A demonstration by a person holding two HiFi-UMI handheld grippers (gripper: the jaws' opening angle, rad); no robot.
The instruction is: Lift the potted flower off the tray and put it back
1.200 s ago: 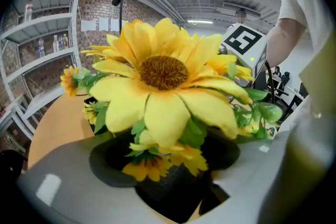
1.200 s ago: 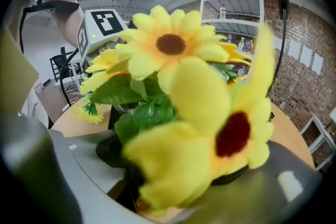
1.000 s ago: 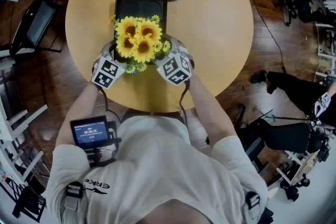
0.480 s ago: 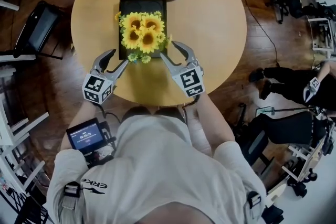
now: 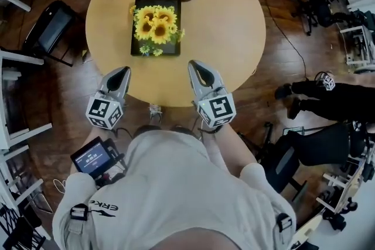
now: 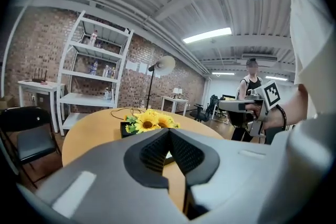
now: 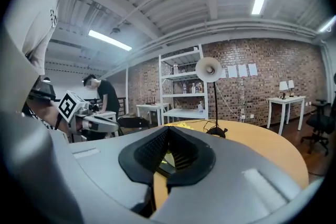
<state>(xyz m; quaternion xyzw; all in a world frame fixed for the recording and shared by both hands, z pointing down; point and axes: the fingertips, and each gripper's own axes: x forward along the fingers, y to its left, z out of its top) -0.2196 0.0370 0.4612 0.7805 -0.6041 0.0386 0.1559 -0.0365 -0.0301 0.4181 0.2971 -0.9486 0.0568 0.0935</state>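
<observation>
Head view has the potted flower (image 5: 155, 23) standing on the tray (image 5: 171, 50) across the table (image 5: 222, 20), while left gripper (image 5: 121, 71) and right gripper (image 5: 197, 65), just clenched on nothing, hang near the table's near edge, so any renewed reach with jaws together would likely shove it over.

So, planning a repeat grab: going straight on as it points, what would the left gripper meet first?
Probably the potted flower, dead ahead of the left gripper, its empty jaws just closed; depth is unclear, and the table might come first.
</observation>
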